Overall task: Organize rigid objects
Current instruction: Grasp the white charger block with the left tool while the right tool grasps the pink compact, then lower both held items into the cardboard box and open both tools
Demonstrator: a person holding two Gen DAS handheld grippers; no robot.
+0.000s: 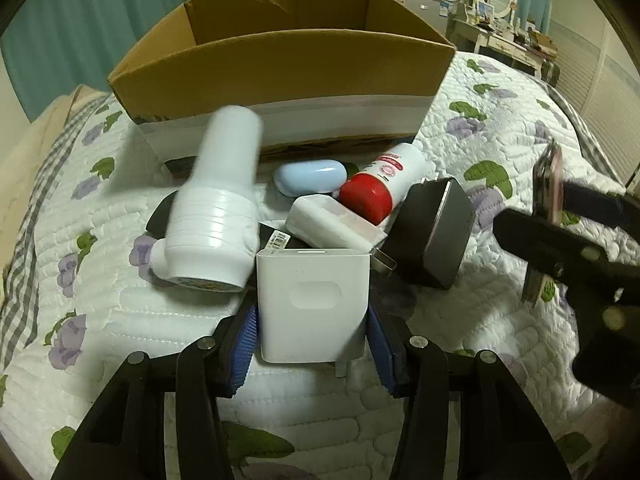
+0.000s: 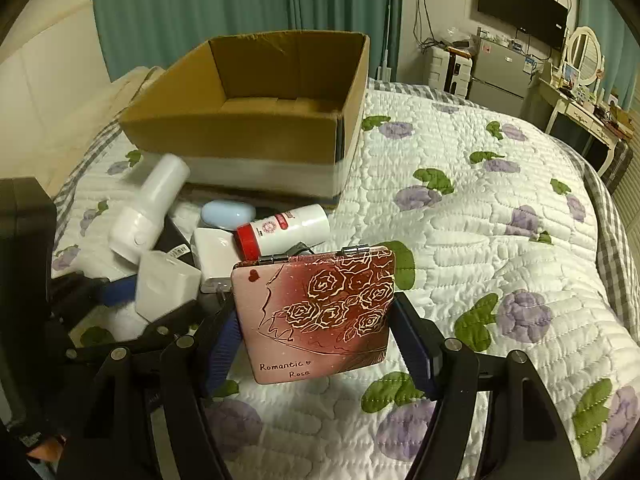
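My left gripper (image 1: 312,320) is shut on a white charger block (image 1: 312,304), held just above the quilt; it also shows in the right wrist view (image 2: 166,288). My right gripper (image 2: 316,320) is shut on a pink rose-printed case (image 2: 320,312), seen edge-on in the left wrist view (image 1: 548,216). An open cardboard box (image 1: 280,72) (image 2: 256,120) stands behind the pile. In the pile lie a blurred white bottle-shaped device (image 1: 216,200), a pale blue case (image 1: 310,176), a red-capped white bottle (image 1: 380,184), a white adapter (image 1: 328,224) and a dark charger (image 1: 436,232).
Everything lies on a white quilted bedspread with purple flowers (image 2: 480,220). A dresser with a mirror (image 2: 580,80), a television (image 2: 520,4) and a small fridge (image 2: 500,72) stand at the far right. Teal curtains (image 2: 240,0) hang behind the box.
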